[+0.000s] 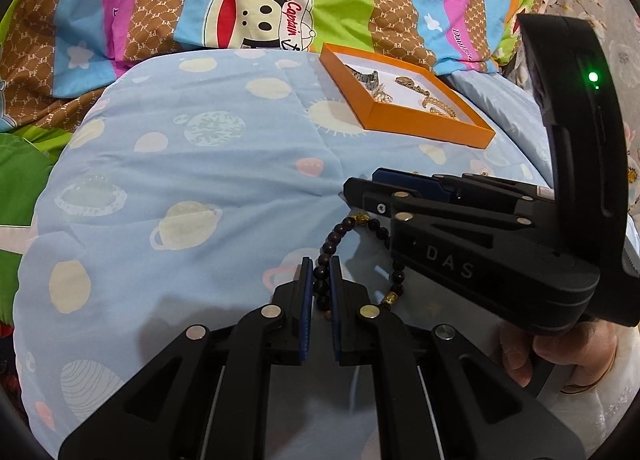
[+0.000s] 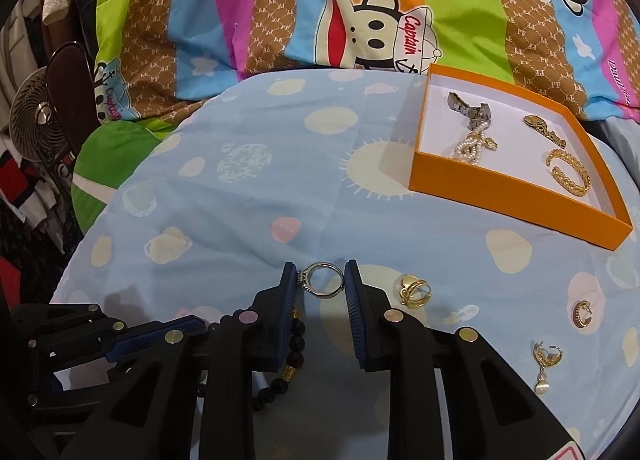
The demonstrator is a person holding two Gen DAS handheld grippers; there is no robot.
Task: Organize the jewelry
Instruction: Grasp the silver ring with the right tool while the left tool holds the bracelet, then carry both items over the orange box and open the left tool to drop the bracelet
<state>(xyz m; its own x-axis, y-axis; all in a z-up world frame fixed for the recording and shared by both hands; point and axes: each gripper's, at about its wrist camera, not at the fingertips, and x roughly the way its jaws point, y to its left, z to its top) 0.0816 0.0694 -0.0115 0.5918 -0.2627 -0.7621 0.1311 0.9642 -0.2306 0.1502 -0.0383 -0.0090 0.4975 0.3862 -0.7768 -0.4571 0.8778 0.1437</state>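
A dark bead bracelet with gold accent beads lies on the blue bedcover. My left gripper is shut on the bracelet's strand. In the right wrist view the bracelet shows under the fingers. My right gripper is closed on a silver ring resting on the cover; the ring touches both pads. The right gripper also shows from the side in the left wrist view. An orange box at the back right holds a watch band, pearls and gold pieces.
A gold ring, a small hoop earring and a pearl drop earring lie on the cover right of my right gripper. The orange box also shows in the left wrist view. A striped cartoon blanket lies behind. A fan stands far left.
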